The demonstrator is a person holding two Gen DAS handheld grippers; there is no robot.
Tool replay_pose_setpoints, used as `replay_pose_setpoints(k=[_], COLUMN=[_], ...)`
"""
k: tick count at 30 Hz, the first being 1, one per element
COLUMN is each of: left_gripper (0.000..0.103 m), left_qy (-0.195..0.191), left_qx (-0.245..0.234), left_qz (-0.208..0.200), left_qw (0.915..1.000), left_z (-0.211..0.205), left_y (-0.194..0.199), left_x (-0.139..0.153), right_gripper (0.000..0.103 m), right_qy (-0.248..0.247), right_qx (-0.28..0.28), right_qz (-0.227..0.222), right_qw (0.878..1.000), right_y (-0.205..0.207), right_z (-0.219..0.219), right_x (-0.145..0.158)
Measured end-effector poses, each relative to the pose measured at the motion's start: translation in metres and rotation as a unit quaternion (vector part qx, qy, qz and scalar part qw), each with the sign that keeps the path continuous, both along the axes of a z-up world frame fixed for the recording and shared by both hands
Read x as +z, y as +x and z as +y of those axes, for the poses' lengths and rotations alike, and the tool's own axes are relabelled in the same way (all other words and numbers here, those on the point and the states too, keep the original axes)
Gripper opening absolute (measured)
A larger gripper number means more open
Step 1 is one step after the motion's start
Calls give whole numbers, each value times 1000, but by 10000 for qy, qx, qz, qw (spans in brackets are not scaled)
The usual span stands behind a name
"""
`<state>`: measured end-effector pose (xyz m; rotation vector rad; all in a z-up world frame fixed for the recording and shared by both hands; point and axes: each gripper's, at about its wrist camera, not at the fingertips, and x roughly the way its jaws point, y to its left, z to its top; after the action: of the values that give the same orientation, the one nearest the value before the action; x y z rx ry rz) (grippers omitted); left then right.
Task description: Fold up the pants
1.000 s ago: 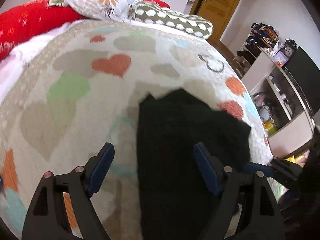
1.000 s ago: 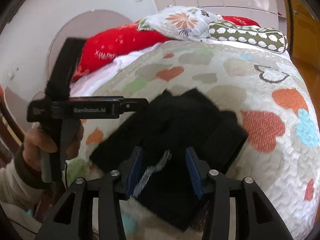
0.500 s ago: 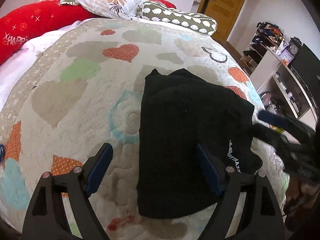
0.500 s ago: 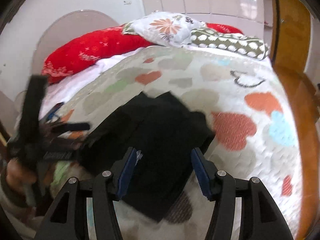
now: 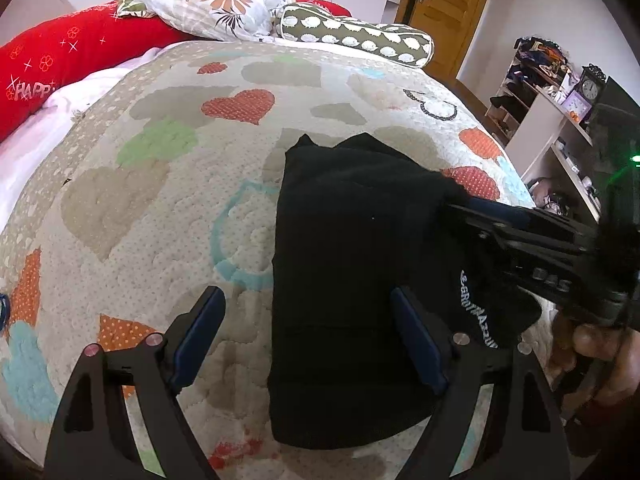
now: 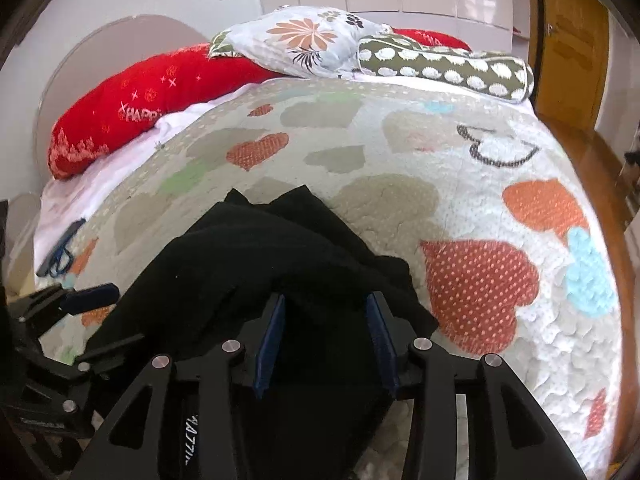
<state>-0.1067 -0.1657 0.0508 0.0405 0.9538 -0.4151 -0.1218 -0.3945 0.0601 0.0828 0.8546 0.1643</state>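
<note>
Bed point(image 5: 168, 208) spread out ahead of both my hand-held grippers, and the pants point(image 5: 352, 264) sit on it as a black folded bundle, long axis running straight away from me toward the pillows point(image 6: 304, 40). My right hand-held gripper point(image 6: 326, 340) is the nearer one: it's right over the near right edge, cloth between the pads, jaws just been closing, though I can't tell if they're pinching yet. My left hand-held gripper point(image 5: 308, 336) hangs released and wide, its right pad over the pants, its left pad over bare quilt. Next fold, I'd say, goes along that long axis.
</note>
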Motion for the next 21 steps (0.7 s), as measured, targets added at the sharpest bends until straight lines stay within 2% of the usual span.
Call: replay_pose_setpoints(k=[5,7,9,12,15,19,21], left_gripper=[85,86,86,86,86,86,89], left_qy=[17,0,-19,-89,-435,-945,-1135], left_qx=[22,43,74,67,-6,-16,-49], left_qz=[-17,-25,-22,4,274,454,480], left_qw=[10000,10000,10000,9999,9987,9945,9924], left_z=[0,0,0,2,9,26,30], left_y=[-1,-2,-2,-2,3,8,11], left_x=[0,0,-1,-2,-3,5,7], right_gripper=[46,51,56,59,64,68,81], right_qy=[10,57,27,-127,362,772,1093], right_qx=[38,113,223,266,92,-25,-112], right_qz=[-34,-85,-10,192,319,12,-18], right_qw=[10000,9999,9997,9994,9988,9970,9939], right_y=[-27,-43,-55,-63,-65,-75,-75], right_z=[-1,2,7,10,-2,-21,-35], right_x=[20,26,22,4,-11,1,3])
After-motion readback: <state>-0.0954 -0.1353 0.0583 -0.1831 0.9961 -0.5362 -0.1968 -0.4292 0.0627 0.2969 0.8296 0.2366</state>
